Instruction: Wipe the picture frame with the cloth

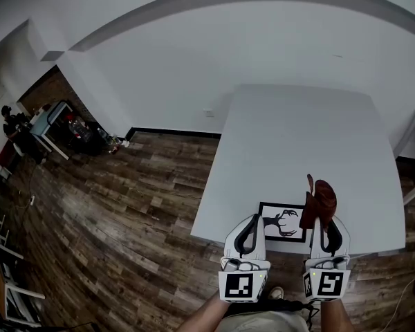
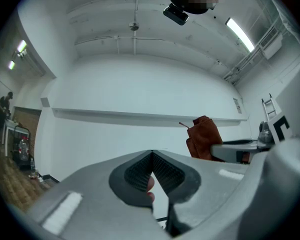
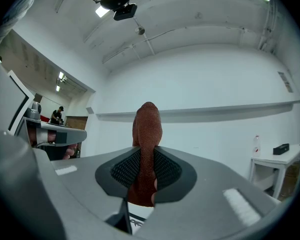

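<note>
Frame (image 1: 283,222): black-edged, white mat, dark antler print; lies flat on white table (image 1: 297,137) by its near edge, between the two grippers.
Cloth (image 3: 147,129): rust-brown, folded; pinched upright in right gripper (image 3: 146,159), top standing above the jaws, held over the frame's right end.
Left gripper (image 2: 152,156): jaws closed tip to tip, nothing between them; at the frame's left end.
Floor (image 1: 124,206): dark wood planks.

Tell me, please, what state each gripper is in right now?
Left gripper: closed, nothing between its jaws.
Right gripper: closed on the cloth.
</note>
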Tool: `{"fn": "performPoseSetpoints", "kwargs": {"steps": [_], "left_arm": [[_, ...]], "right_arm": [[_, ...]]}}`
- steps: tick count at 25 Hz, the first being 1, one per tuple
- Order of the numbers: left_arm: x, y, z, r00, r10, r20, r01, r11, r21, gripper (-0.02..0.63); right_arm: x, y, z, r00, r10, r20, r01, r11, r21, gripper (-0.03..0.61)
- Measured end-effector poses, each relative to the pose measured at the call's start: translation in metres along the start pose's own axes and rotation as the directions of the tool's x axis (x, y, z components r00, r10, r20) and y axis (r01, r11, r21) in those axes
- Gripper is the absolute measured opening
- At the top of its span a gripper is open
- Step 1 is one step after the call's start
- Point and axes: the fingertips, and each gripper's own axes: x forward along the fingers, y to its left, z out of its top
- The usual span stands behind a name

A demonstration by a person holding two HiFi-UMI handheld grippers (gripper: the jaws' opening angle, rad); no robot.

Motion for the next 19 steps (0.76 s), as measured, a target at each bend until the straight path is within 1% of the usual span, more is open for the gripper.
{"fn": "performPoseSetpoints", "kwargs": {"steps": [10,14,19], "left_arm": [[0.0001,0.0001,-0.0009,1.000,0.010,-0.007,-0.010,1.000,-0.008,0.000],[0.0006,0.0007,-0.0008,1.000,0.015,0.008,-0.015,1.000,-0.010,0.000],[0.0007,-0.0015,0.0029,1.000,0.009,-0.002,-0.009,1.000,0.007,0.000]], "right_arm": [[0.0039,-0.0017,0.0015,1.000,0.005,0.000,-0.005,1.000,0.018,0.092],[0.0043,-0.0013,0.0004,1.000,0.004,0.001,-0.004,1.000,0.025,0.092],[0.0038,-0.0007,0.0008,1.000,0.015,-0.004,-0.015,1.000,0.010,0.092]]}}
